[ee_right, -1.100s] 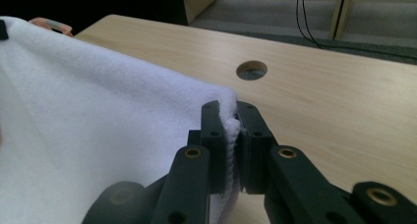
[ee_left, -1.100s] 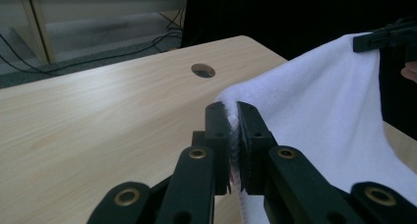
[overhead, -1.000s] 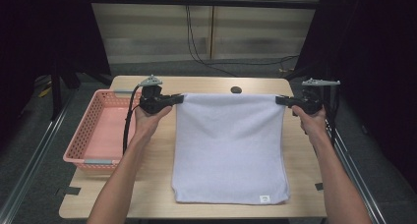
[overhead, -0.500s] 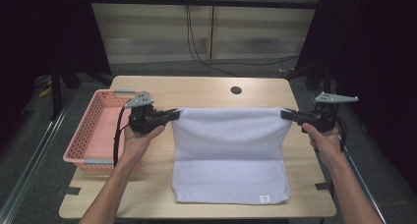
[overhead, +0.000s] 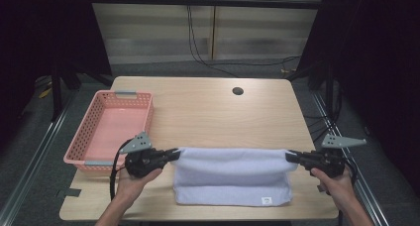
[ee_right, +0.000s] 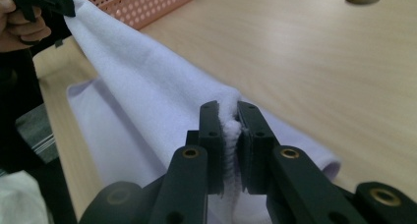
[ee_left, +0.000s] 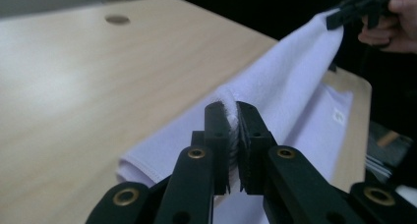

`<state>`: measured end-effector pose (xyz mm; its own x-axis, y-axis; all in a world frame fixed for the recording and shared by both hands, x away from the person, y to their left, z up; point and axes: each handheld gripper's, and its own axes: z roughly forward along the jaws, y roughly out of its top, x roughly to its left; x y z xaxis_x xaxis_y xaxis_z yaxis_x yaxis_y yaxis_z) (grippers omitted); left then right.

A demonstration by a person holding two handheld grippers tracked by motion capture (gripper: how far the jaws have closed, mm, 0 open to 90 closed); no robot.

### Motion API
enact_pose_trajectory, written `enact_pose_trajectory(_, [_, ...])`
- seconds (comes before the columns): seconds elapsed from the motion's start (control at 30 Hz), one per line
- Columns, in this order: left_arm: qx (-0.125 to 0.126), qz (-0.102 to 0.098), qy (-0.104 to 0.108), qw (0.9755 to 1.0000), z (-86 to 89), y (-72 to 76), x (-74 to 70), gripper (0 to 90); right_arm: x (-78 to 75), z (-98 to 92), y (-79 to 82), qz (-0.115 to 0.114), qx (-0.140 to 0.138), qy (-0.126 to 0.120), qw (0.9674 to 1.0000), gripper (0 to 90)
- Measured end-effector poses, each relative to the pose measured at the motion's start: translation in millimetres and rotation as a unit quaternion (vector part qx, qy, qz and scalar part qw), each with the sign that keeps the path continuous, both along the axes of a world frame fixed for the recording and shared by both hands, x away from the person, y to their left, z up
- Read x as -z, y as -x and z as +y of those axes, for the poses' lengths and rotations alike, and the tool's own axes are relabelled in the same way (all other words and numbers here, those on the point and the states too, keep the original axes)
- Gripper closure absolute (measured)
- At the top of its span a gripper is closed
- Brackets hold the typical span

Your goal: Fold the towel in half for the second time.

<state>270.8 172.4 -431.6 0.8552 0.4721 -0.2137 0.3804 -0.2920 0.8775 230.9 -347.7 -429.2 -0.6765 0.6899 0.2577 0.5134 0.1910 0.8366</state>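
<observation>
A white towel [overhead: 230, 176] lies at the table's near edge, folded over on itself, with a small label near its front right corner. My left gripper [overhead: 174, 154] is shut on the towel's left corner [ee_left: 227, 106]. My right gripper [overhead: 289, 157] is shut on the right corner [ee_right: 230, 111]. Between the two the lifted edge is stretched taut a little above the lower layer. In the left gripper view the other gripper [ee_left: 339, 18] holds the far corner; in the right gripper view the left one [ee_right: 66, 8] does the same.
A pink mesh basket [overhead: 94, 137] stands empty at the table's left edge, close to my left hand. A round cable hole [overhead: 237, 91] sits in the far right part of the wooden table [overhead: 208, 112]. Cables hang behind the table.
Both grippers have carried the towel's far edge toward the person and slightly down, folding the towel over itself. The visible towel is now about half as deep.
</observation>
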Motion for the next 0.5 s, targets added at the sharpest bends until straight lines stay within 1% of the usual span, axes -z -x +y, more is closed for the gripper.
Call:
enact_pose_trajectory(0.03, [0.002, 0.011, -0.001, 0.9999, 1.8, 3.4, 5.5, 85.0, 4.3, -0.1, 4.5, 0.004, -0.003, 0.008, 1.0, 82.1])
enact_pose_trajectory(0.1, [0.008, 0.028, -0.006, 0.9996, 5.4, 9.2, 17.3, 84.7, 13.5, -0.4, 13.1, 0.013, -0.012, 0.009, 0.9998, 81.4])
enact_pose_trajectory(0.13, [0.013, 0.05, -0.007, 0.9986, 6.3, 11.4, 23.4, 84.5, 17.6, -0.2, 17.6, 0.019, -0.014, 0.016, 0.9996, 81.0])
enact_pose_trajectory(0.17, [0.018, 0.06, -0.016, 0.9979, 6.2, 13.6, 28.8, 84.4, 21.8, -0.4, 21.3, 0.021, -0.015, 0.018, 0.9995, 80.6])
enact_pose_trajectory(0.2, [0.025, 0.064, -0.03, 0.9972, 5.3, 16.0, 33.4, 84.4, 26.2, -1.1, 24.0, 0.026, -0.018, 0.015, 0.9994, 80.0])
enact_pose_trajectory(0.23, [0.03, 0.067, -0.041, 0.9965, 5.1, 18.3, 36.0, 84.4, 30.0, -1.2, 26.3, 0.031, -0.02, 0.016, 0.9992, 79.1])
enact_pose_trajectory(0.3, [0.045, 0.071, -0.035, 0.9958, 5.7, 22.3, 36.0, 84.2, 33.7, -0.4, 32.0, 0.041, -0.021, 0.024, 0.9987, 78.2])
enact_pose_trajectory(0.33, [0.05, 0.07, -0.042, 0.9954, 6.1, 24.0, 36.3, 84.2, 34.1, -0.5, 35.5, 0.042, -0.023, 0.025, 0.9985, 77.3])
enact_pose_trajectory(0.37, [0.051, 0.075, -0.04, 0.9951, 7.0, 26.3, 37.5, 83.9, 34.3, -1.0, 38.9, 0.041, -0.022, 0.031, 0.9984, 76.1])
enact_pose_trajectory(0.4, [0.057, 0.084, -0.034, 0.9942, 7.8, 28.4, 38.7, 83.2, 34.2, -1.5, 42.4, 0.044, -0.023, 0.037, 0.9981, 75.3])
enact_pose_trajectory(0.43, [0.064, 0.085, -0.039, 0.9936, 8.0, 30.7, 39.2, 81.8, 33.8, -1.6, 46.6, 0.043, -0.019, 0.039, 0.9981, 73.6])
enact_pose_trajectory(0.47, [0.061, 0.085, -0.046, 0.9935, 7.8, 32.7, 39.2, 78.3, 33.7, -1.6, 50.7, 0.044, -0.011, 0.04, 0.9981, 71.8])
enact_pose_trajectory(0.5, [0.06, 0.089, -0.045, 0.9932, 8.1, 33.2, 38.4, 72.7, 34.3, -1.6, 54.2, 0.046, -0.007, 0.045, 0.9979, 69.8])
